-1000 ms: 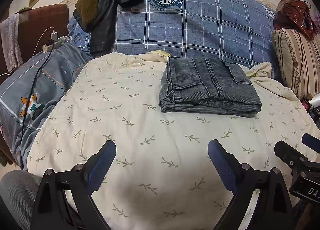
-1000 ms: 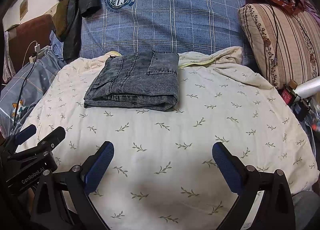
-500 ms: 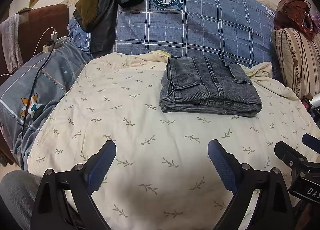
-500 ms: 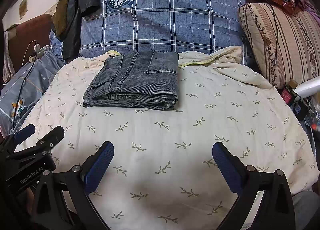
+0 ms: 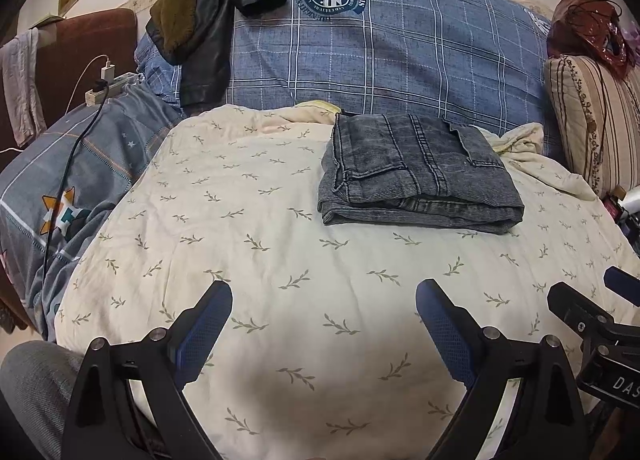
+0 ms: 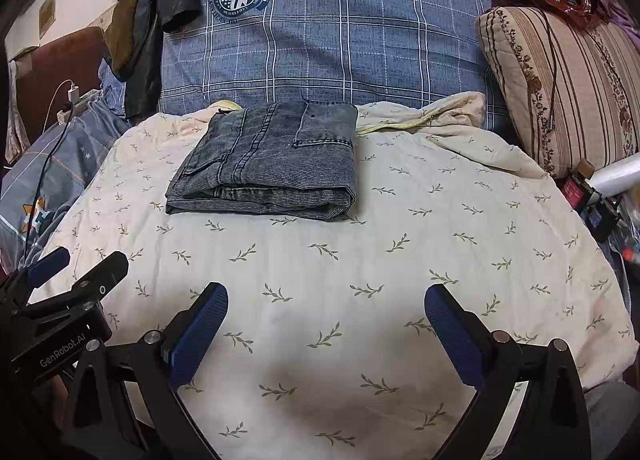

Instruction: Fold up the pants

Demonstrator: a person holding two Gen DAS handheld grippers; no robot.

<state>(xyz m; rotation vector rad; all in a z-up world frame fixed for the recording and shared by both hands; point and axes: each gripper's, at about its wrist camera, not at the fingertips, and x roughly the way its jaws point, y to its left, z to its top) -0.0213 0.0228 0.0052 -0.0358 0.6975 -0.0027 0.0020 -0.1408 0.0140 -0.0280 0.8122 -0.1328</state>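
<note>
jeans (image 5: 420, 176) folded into a flat stack, lying on cream leaf-print blanket (image 5: 280, 260) at its far edge, about 1 o'clock in the left wrist view, 11 o'clock in the right wrist view. blue plaid pillow (image 5: 400, 52) just behind them at 12. striped cushion (image 6: 568, 80) at 2 o'clock. left gripper (image 5: 324, 312) spread wide, empty, above blanket. right gripper (image 6: 326, 312) likewise spread wide, empty. both well apart from jeans.
</note>
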